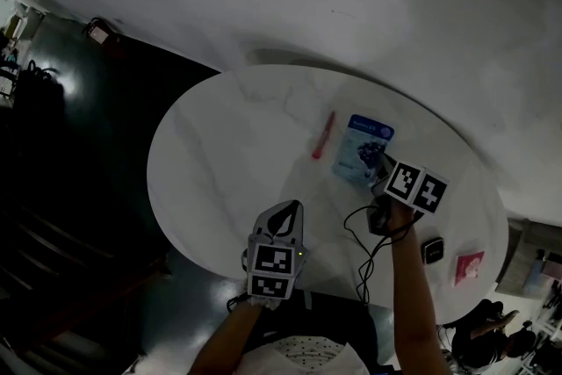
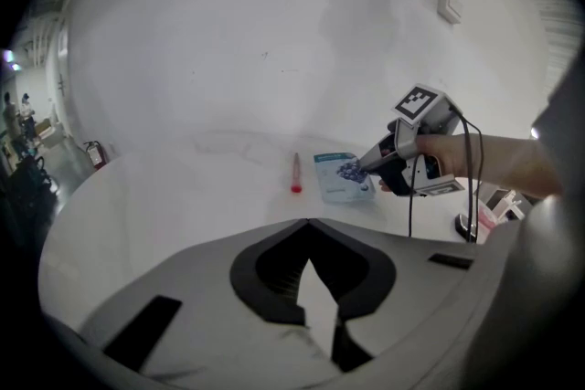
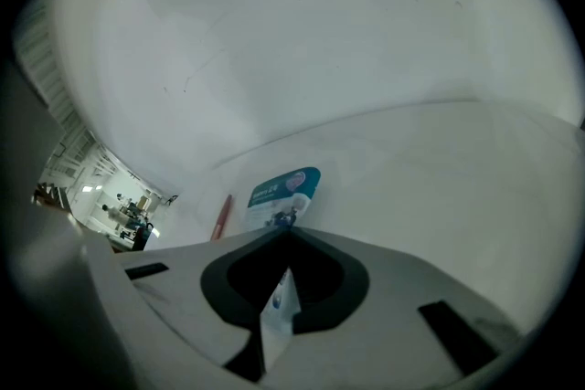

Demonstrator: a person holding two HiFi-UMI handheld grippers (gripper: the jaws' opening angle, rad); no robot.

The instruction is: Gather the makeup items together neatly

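On the round white table [image 1: 219, 154] lie a slim red stick [image 1: 322, 134] and, just to its right, a blue and white sachet [image 1: 363, 149]. My right gripper [image 1: 379, 167] is shut, with its tips at the sachet's near right corner. In the right gripper view the sachet [image 3: 285, 189] lies flat just beyond the closed tips [image 3: 285, 233]; I cannot tell whether they touch it. The left gripper view shows the stick [image 2: 295, 172], the sachet [image 2: 340, 178] and the right gripper [image 2: 363, 167]. My left gripper [image 1: 290, 208] hangs shut and empty over the near side of the table, its tips [image 2: 309, 221] together.
A small black compact [image 1: 432, 250] and a pink packet [image 1: 469, 266] lie at the table's near right. A black cable [image 1: 364, 250] trails from the right gripper over the table edge. Dark floor lies to the left and a pale wall behind.
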